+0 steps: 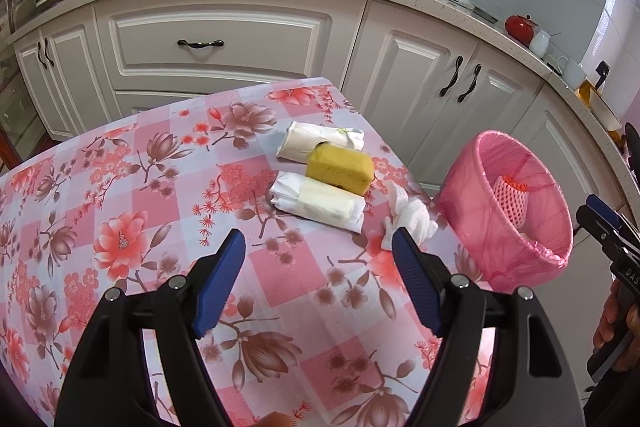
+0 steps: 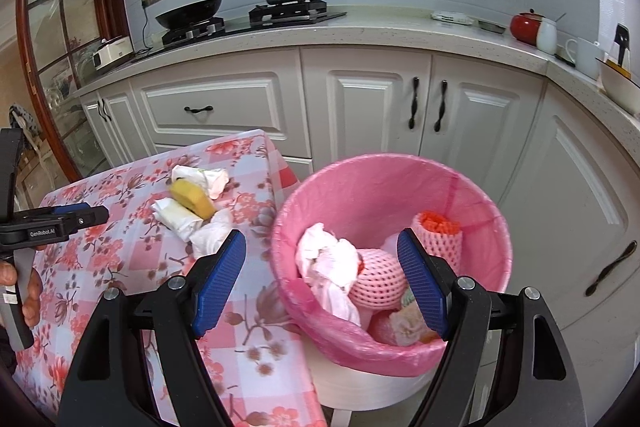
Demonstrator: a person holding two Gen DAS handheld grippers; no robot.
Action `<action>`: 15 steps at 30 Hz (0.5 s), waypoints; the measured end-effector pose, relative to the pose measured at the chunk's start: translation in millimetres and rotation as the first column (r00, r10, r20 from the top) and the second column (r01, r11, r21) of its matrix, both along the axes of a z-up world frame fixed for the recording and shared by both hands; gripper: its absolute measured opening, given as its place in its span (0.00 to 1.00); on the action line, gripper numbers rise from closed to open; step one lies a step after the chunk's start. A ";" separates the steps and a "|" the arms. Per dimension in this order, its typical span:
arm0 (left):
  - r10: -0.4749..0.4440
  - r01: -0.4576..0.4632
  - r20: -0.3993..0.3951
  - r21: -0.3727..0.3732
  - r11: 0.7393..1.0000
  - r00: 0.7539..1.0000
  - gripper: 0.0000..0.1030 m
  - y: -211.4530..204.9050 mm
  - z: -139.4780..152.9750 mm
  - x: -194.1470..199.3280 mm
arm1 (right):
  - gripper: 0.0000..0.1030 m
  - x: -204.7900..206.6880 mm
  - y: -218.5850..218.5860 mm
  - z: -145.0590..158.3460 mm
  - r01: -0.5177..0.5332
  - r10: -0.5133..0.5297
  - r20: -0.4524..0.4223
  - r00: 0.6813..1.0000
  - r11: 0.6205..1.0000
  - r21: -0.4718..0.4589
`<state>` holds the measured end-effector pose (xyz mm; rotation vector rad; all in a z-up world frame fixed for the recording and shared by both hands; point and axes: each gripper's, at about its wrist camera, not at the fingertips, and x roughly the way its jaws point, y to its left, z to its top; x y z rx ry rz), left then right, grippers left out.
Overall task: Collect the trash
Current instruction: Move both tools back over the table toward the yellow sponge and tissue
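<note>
A: What carries the trash?

B: The counter (image 1: 120, 187) under a pink floral cloth; just beside its right edge stands the bin (image 2: 472, 187), lined with a pink bag, already holding crumpled paper (image 2: 328, 259) and pink foam fruit nets (image 2: 378, 277).

A: And what lies on the cloth?

B: Near the far right corner, a yellow sponge (image 1: 340, 167) sits between two white wrapped packets (image 1: 320, 203); a crumpled tissue (image 1: 408, 215) lies at the edge nearest the bin.

A: The claws?

B: The left claw (image 1: 318, 277) hangs above the cloth, spread wide, gripping nothing; the right claw (image 2: 322, 281) hovers over the bin, equally wide apart and empty.
</note>
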<state>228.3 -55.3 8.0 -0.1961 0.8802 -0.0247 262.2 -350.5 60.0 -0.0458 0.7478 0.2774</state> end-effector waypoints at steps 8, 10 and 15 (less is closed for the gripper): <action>-0.010 0.010 -0.023 0.006 1.000 1.000 0.73 7.9 -16.5 4.9 | 0.74 2.8 21.8 -5.5 -0.029 0.029 -0.017 0.999 1.000 -0.003; -0.018 0.018 -0.026 0.010 1.000 0.999 0.74 8.6 -20.0 6.8 | 0.74 3.8 26.8 -7.2 -0.037 0.037 -0.020 0.999 0.999 -0.003; -0.045 0.046 -0.041 0.025 0.999 0.998 0.76 6.3 -29.4 16.1 | 0.74 9.4 40.5 -12.0 -0.052 0.052 -0.036 0.998 0.999 0.002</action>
